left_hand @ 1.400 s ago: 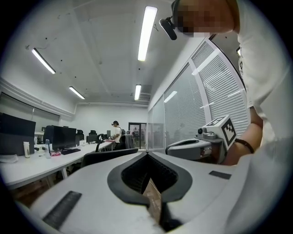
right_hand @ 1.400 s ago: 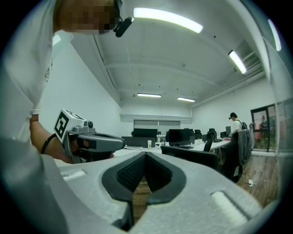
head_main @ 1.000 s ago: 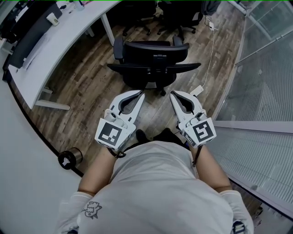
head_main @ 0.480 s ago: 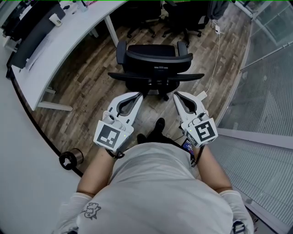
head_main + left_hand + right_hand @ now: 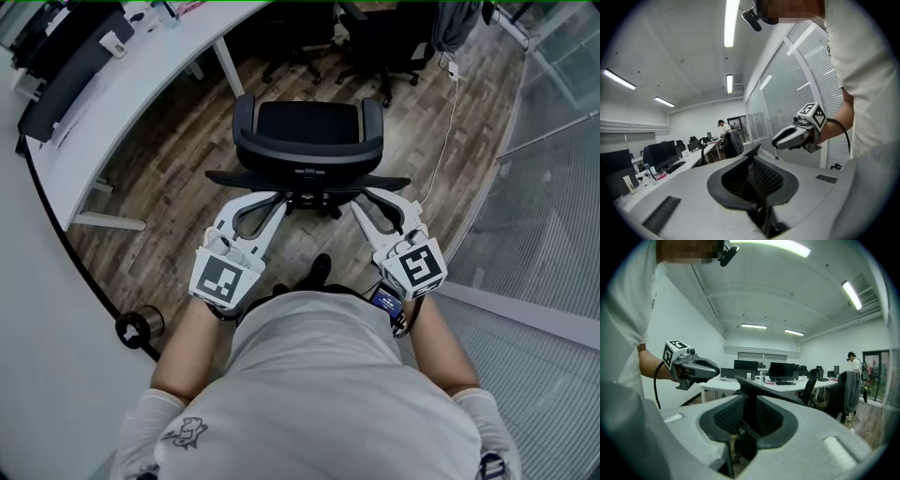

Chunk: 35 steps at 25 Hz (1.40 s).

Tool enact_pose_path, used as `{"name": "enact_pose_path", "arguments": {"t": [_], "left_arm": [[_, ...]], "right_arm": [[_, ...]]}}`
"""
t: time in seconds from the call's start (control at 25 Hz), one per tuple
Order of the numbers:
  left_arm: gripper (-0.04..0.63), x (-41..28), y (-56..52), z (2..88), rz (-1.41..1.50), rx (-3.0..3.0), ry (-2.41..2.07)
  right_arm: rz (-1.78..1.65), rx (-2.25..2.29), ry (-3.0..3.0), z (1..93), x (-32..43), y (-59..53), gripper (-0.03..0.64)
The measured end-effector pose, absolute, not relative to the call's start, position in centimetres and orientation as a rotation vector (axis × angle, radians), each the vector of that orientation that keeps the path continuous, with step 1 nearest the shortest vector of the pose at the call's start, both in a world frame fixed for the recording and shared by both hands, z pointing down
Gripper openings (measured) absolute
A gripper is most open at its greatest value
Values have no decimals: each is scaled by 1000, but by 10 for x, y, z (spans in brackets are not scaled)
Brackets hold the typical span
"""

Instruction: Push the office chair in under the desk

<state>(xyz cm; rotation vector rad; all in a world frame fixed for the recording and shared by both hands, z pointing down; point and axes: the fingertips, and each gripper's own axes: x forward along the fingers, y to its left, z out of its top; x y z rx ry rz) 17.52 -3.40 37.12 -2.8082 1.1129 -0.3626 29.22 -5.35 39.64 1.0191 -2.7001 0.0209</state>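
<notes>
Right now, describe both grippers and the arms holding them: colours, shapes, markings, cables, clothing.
The left gripper and right gripper are alike: white shells with two curved jaws lined in dark grey, each carrying a cube printed with black square markers. A black cable loops off each wrist. The person wears a white short-sleeved shirt, its left sleeve bearing a small drawing.

In the middle of the floor (image 5: pixel 169 187), the office chair (image 5: pixel 309 141), back just in front of the person (image 5: pixel 319 375), seat pointing away. Along the floor's left edge and far-left corner, the desk (image 5: pixel 141 84), with more chairs (image 5: pixel 375 37) behind the office chair at the far edge and a glass wall (image 5: pixel 553 187) along the right edge. At the near left edge, beside the person, a small roll (image 5: pixel 139 328).
</notes>
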Motion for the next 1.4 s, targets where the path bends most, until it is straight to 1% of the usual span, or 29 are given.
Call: {"name": "enact_pose_path", "arguments": {"t": [0.12, 0.24, 0.48, 0.56, 0.68, 1.0, 1.16, 1.2, 1.24, 1.32, 1.4], "left_arm": [[65, 186, -46, 387, -478, -2771, 1053], [100, 186, -56, 415, -657, -2752, 1018], [170, 174, -66, 472, -1093, -2633, 813], [200, 167, -68, 494, -1231, -2579, 737], [221, 161, -72, 518, -1355, -2535, 655], [222, 145, -88, 569, -1608, -2367, 488], [221, 142, -91, 582, -1637, -2358, 448], [216, 142, -92, 584, -1636, -2355, 445], [190, 141, -93, 586, -1632, -2346, 446], [136, 140, -95, 587, -1620, -2323, 452], [129, 139, -96, 587, -1619, -2315, 445]], "right_arm": [[22, 971, -2682, 407, 308, -66, 106], [8, 874, -2651, 421, 316, -76, 123], [-53, 632, -2527, 457, 313, -81, 175], [-84, 568, -2458, 473, 311, -81, 181], [-116, 482, -2366, 496, 307, -81, 190], [-290, 331, -2150, 538, 296, -89, 201], [-345, 295, -2055, 557, 296, -92, 199], [-360, 293, -2037, 560, 296, -93, 198], [-372, 292, -2025, 562, 296, -94, 189], [-385, 290, -2019, 565, 295, -94, 129], [-387, 285, -2019, 566, 295, -94, 123]]}}
